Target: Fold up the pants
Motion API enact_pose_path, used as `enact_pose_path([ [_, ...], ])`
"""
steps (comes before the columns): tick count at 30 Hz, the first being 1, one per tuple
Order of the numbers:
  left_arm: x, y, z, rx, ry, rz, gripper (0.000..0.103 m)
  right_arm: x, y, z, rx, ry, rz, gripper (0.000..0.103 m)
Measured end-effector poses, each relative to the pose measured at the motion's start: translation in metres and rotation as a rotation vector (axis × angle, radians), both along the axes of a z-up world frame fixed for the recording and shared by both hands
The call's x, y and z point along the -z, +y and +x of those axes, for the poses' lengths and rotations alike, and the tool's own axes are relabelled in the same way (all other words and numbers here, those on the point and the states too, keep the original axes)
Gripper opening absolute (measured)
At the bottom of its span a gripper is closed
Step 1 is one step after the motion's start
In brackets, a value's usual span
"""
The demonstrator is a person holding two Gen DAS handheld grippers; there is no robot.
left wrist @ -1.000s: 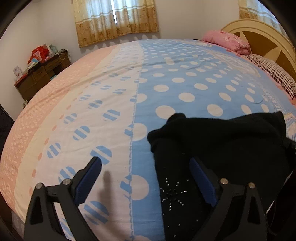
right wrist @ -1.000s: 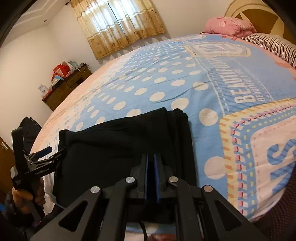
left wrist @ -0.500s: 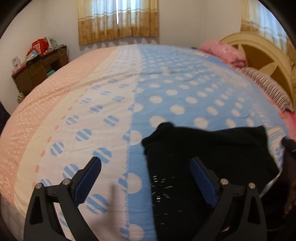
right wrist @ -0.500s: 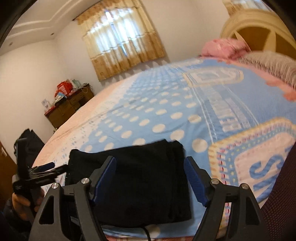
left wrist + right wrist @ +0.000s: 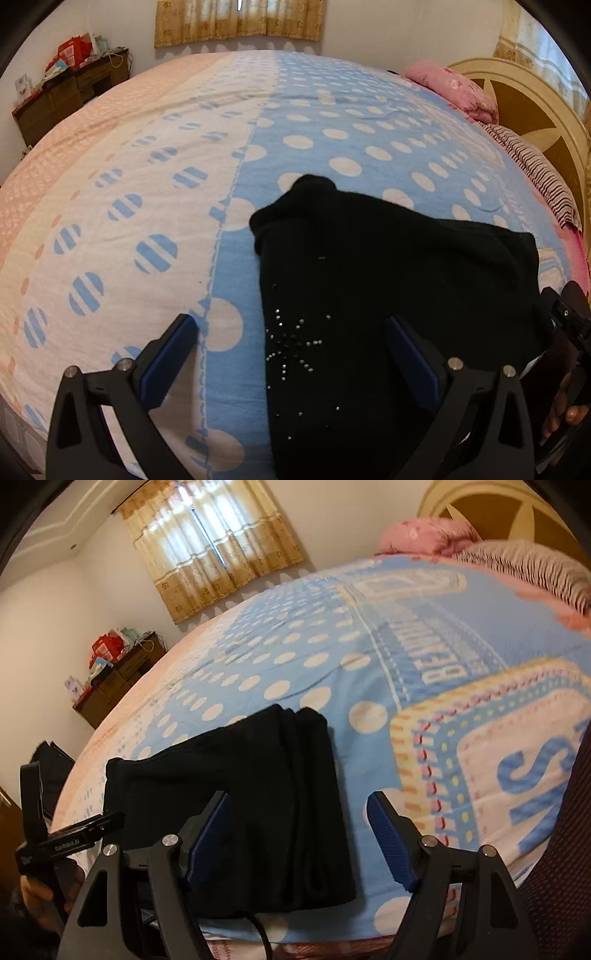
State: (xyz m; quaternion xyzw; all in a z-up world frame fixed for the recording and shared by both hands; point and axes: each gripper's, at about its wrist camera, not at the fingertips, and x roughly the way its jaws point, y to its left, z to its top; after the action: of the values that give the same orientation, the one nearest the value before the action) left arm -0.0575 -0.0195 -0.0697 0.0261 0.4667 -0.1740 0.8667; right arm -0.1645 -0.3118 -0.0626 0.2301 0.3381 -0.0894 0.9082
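The black pants [image 5: 388, 280] lie folded into a thick rectangle near the bed's front edge, with a small rhinestone star on the near left part. They also show in the right wrist view [image 5: 258, 794], layered edges to the right. My left gripper [image 5: 291, 332] is open and empty, hovering over the pants' left edge. My right gripper [image 5: 299, 812] is open and empty, just above the pants' near right corner. Each gripper shows at the edge of the other's view.
The bed [image 5: 147, 184] has a pink, white and blue dotted cover. Pink and striped pillows [image 5: 454, 88] lie by the wooden headboard [image 5: 532, 110] at the right. A brown dresser [image 5: 70, 92] with clutter stands at the back left under the curtained window.
My right gripper was shut on the pants a second ago; it has opened, let go and pulled back. My left gripper stayed open and shifted slightly. The pants lie flat.
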Motion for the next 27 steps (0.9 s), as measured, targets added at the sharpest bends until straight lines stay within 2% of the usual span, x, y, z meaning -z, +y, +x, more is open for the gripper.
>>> enact_pose_path([
  [7,0.001,0.001,-0.001,0.003,0.003,-0.004,0.103,0.004,-0.003,-0.002,0.011,0.011,0.019,0.077],
  [11,0.002,0.001,-0.002,0.004,0.001,-0.004,0.103,0.019,0.006,0.007,-0.031,0.077,0.036,0.077],
  [15,0.003,0.000,-0.003,0.013,0.002,-0.011,0.103,0.024,0.019,0.009,-0.035,0.079,-0.010,0.077],
  [18,0.002,-0.003,-0.005,0.031,0.001,-0.031,0.096,0.025,0.026,0.010,-0.054,0.088,-0.040,0.076],
  [19,0.001,-0.004,-0.006,0.040,-0.001,-0.035,0.090,0.024,0.028,0.010,-0.064,0.087,-0.041,0.074],
  [21,-0.001,-0.007,-0.008,0.057,-0.008,-0.036,0.083,0.023,0.029,0.010,-0.065,0.083,-0.047,0.056],
  [23,-0.002,-0.010,-0.009,0.077,-0.003,-0.049,0.071,0.022,0.026,0.009,-0.072,0.068,-0.021,0.048],
  [27,-0.002,-0.013,-0.009,0.078,0.000,-0.049,0.067,0.021,0.032,0.010,-0.091,0.065,-0.046,0.040],
])
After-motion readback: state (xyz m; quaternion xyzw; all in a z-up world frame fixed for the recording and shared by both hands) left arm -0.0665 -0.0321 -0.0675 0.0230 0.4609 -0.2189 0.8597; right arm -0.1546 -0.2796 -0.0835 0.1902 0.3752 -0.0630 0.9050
